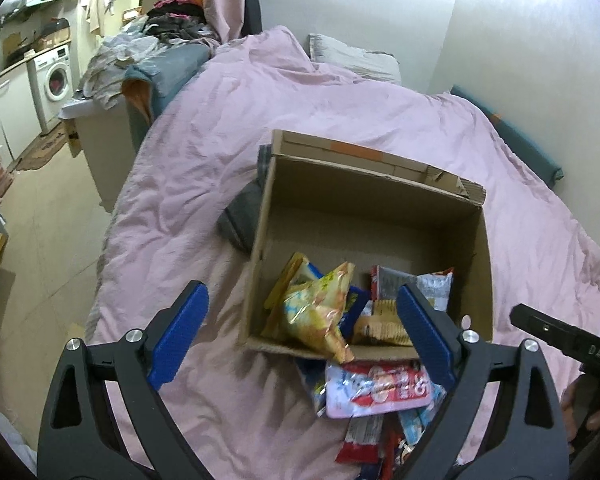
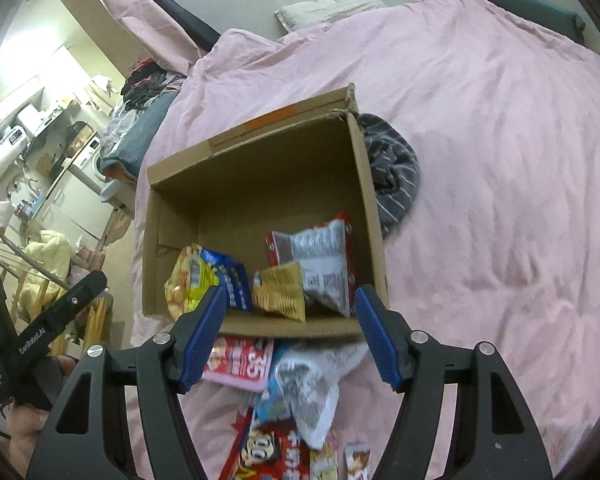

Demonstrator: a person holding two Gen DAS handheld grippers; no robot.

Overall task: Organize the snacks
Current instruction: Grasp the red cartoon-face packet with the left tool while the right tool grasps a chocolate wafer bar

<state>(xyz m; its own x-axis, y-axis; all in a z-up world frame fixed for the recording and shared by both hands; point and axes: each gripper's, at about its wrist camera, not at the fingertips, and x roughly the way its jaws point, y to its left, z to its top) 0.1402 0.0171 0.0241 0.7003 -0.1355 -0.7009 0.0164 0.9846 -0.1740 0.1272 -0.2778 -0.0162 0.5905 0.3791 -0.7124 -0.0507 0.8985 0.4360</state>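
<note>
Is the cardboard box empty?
No, the box already holds several snack packets piled at its near end.

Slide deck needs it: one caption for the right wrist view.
Open right gripper above a cardboard box holding several snack packets, more lying on the pink duvet.

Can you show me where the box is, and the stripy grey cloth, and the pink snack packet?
cardboard box (image 2: 256, 184): right wrist view, inner back wall.
striped grey cloth (image 2: 394, 176): right wrist view, middle.
pink snack packet (image 1: 380, 394): left wrist view, front face.

Brown cardboard box (image 2: 364, 184); pink duvet (image 2: 500, 160); grey striped cloth (image 2: 392, 176).
</note>
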